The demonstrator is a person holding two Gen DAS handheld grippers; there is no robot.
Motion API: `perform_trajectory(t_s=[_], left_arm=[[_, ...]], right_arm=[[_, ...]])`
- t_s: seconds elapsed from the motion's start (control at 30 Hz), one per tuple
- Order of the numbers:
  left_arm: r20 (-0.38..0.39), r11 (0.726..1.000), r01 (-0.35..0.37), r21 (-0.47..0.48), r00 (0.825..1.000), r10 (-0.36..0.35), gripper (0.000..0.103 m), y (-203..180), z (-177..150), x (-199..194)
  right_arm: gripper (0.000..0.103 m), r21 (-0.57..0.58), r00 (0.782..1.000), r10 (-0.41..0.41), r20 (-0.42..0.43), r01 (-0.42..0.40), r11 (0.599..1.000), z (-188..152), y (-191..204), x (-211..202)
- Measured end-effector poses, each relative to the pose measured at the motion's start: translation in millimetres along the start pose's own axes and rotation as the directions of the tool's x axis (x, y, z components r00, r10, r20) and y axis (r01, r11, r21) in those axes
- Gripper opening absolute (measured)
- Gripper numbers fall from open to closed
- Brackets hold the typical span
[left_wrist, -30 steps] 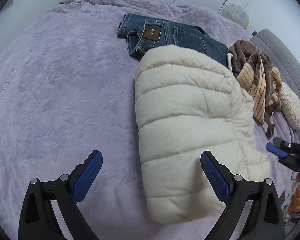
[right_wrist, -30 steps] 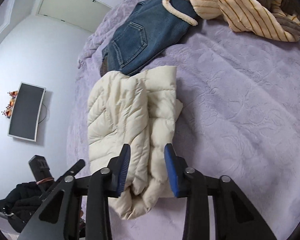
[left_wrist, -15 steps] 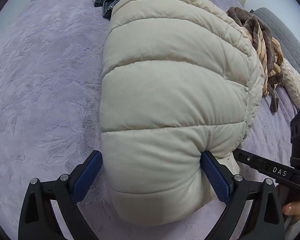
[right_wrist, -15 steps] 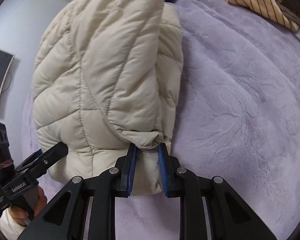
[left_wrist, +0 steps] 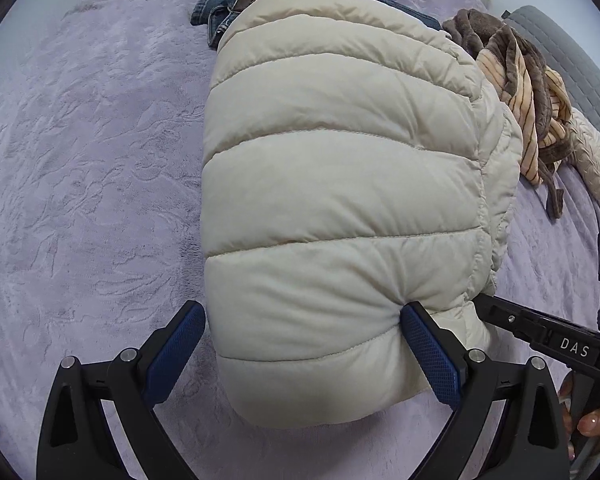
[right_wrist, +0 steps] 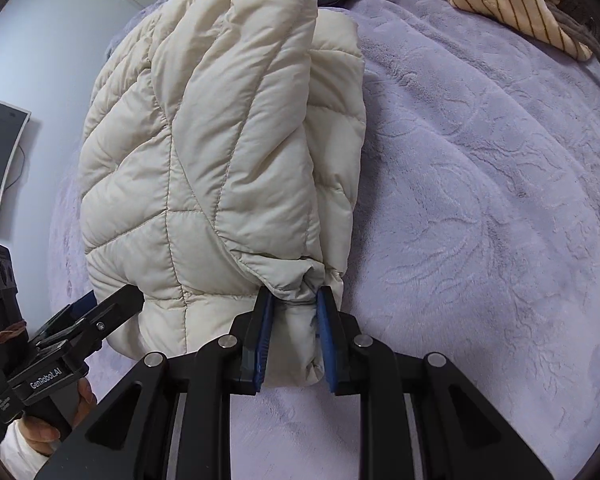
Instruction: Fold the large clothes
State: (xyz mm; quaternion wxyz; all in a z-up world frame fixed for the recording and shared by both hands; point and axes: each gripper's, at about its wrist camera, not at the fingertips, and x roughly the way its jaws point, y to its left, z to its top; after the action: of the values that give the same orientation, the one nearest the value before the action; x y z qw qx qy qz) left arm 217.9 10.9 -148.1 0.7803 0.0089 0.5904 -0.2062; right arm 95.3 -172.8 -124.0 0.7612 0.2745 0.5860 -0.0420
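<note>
"DAS" is printed on the right gripper (left_wrist: 496,312), and "GenRobot.AI" on the left gripper (right_wrist: 112,308).

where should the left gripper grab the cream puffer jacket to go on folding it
Judging by its pose, grip the near rounded end of the puffer jacket, on the bottom quilted panel. Come steeply down from the near side, where the left gripper already straddles it, jaws wide. The bulk is too thick, so pinch a thin edge, as the right gripper has done on its corner.
</note>
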Motion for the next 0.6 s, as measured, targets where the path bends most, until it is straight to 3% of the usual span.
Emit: perform_trajectory(t_s=[0.6], left_arm=[[0.005, 1.000, -0.004, 0.000, 1.000, 0.004, 0.099, -4.6, -6.3, -20.4]], right_arm=[[0.025, -0.019, 1.000, 0.013, 0.028, -0.012, 1.000, 11.6, 13.3, -13.7]])
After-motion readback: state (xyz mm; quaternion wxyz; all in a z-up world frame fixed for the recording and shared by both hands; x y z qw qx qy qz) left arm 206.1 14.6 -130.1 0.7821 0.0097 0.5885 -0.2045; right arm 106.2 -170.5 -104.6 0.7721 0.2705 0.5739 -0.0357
